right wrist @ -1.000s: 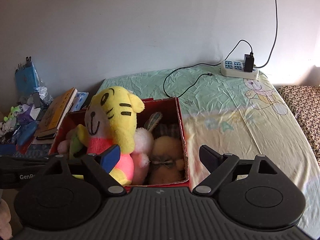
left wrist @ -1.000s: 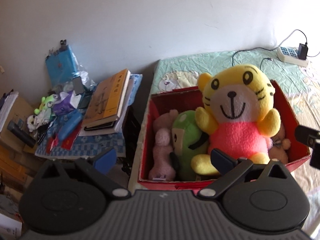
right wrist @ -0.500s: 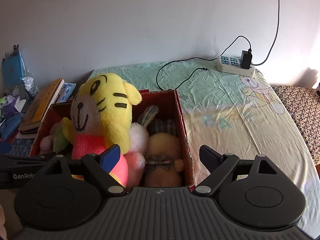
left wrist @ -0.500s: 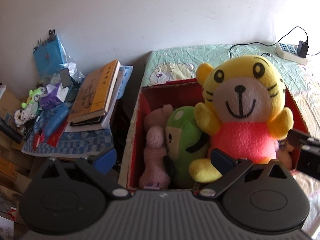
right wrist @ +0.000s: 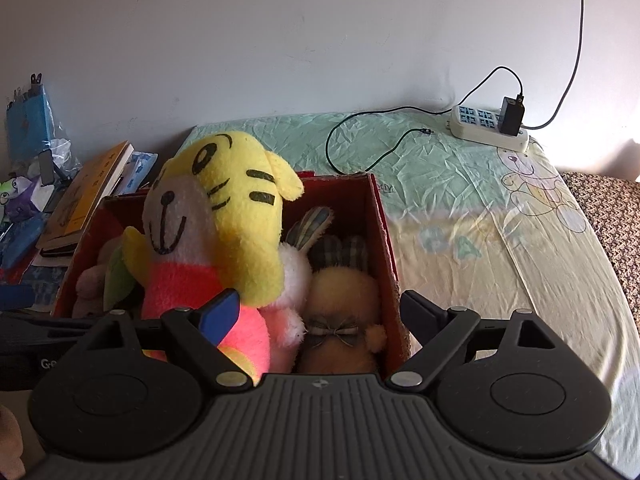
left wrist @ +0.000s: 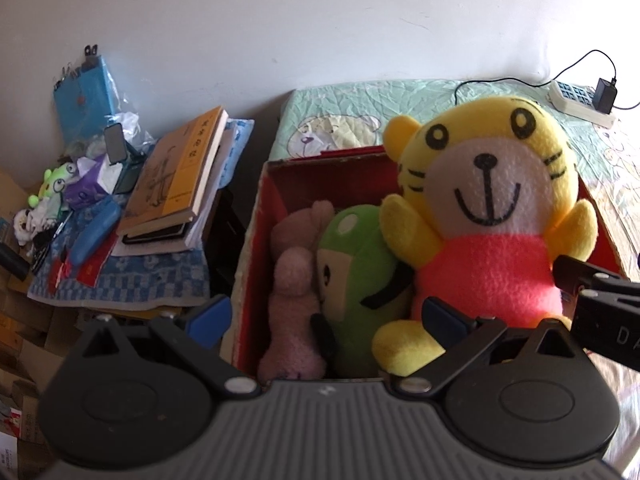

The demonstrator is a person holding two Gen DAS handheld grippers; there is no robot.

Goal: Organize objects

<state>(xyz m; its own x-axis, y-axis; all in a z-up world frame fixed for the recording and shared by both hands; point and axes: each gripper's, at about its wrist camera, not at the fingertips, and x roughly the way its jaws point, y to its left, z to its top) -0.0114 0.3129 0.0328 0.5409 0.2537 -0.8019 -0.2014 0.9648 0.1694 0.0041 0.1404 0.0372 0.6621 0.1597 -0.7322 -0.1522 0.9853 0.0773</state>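
Observation:
A red cardboard box (left wrist: 256, 236) (right wrist: 380, 216) of plush toys sits on the bed's left end. A yellow tiger plush (left wrist: 492, 208) (right wrist: 224, 224) in a pink shirt stands tallest in it. Beside it lie a green plush (left wrist: 356, 264), a pink plush (left wrist: 296, 292), a tan plush with a bow (right wrist: 340, 312) and a striped-eared white one (right wrist: 308, 228). My left gripper (left wrist: 324, 316) is open over the box's near left corner, holding nothing. My right gripper (right wrist: 316, 308) is open over the box's near right part, its left finger in front of the tiger.
Left of the bed, a low surface holds stacked books (left wrist: 180, 176), a blue bag (left wrist: 84, 96), small toys and clutter (left wrist: 60, 200). A power strip with charger and cable (right wrist: 488, 124) lies at the bed's far side. A patterned cushion (right wrist: 608, 216) is at the right.
Both grippers have moved closer to the box, which now looms larger; the left view has shifted right and the right gripper shows nearer at its edge. Both stay open.

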